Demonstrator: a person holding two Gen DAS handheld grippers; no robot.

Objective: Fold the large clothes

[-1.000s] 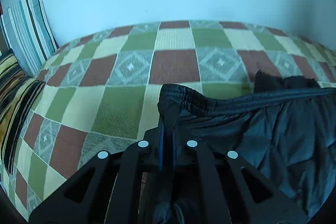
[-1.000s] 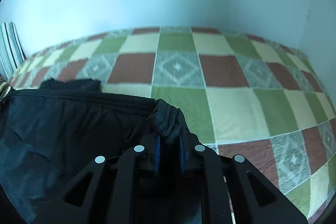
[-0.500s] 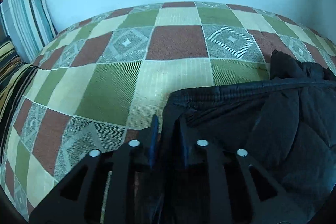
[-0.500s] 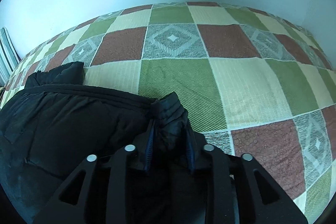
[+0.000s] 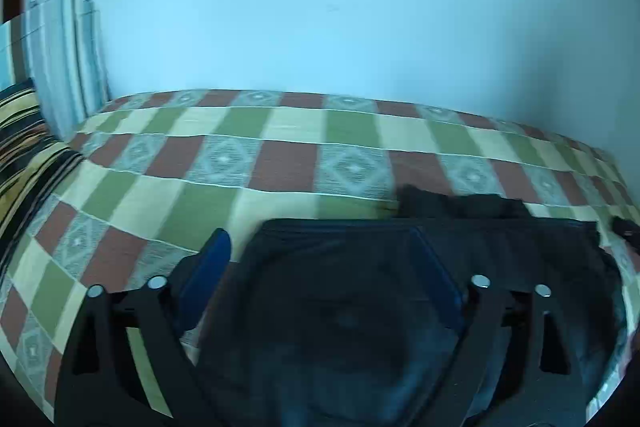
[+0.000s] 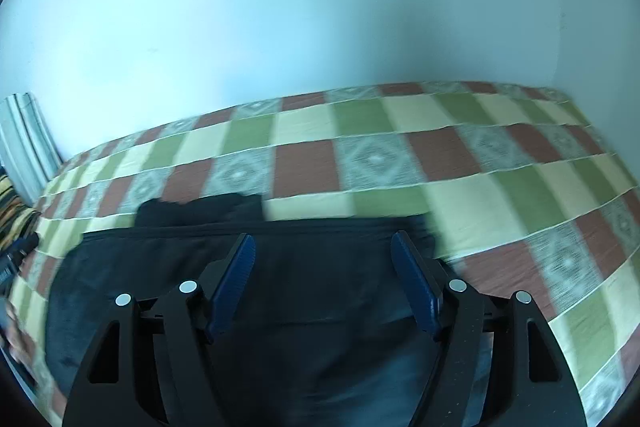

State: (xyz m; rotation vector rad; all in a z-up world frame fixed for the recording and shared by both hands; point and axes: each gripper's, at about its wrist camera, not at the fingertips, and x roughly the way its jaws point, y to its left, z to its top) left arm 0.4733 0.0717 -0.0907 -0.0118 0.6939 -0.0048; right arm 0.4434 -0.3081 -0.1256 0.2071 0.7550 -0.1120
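Note:
A large black padded garment (image 5: 500,251) lies flat on the checked bedspread (image 5: 224,163), its far edge running straight across. My left gripper (image 5: 320,239) hovers over the garment's left end; its jaws are opening, and the blue pads stand clear of the cloth with nothing pressed between them. In the right wrist view the same garment (image 6: 160,267) spreads below my right gripper (image 6: 324,243), which is over its right end. Those jaws are opening too, and nothing is pinched between the blue pads. A lump of black cloth (image 6: 208,207) sticks out past the far edge.
The bedspread (image 6: 500,187) extends to a pale wall behind and on the right. Striped pillows (image 5: 60,67) lean against the wall at the left, with a yellow and black striped cushion (image 5: 24,131) in front of them.
Both grippers held the garment's top corners, lowered them onto the bed, then let go. Both have since opened wide and pulled up and back from the cloth.

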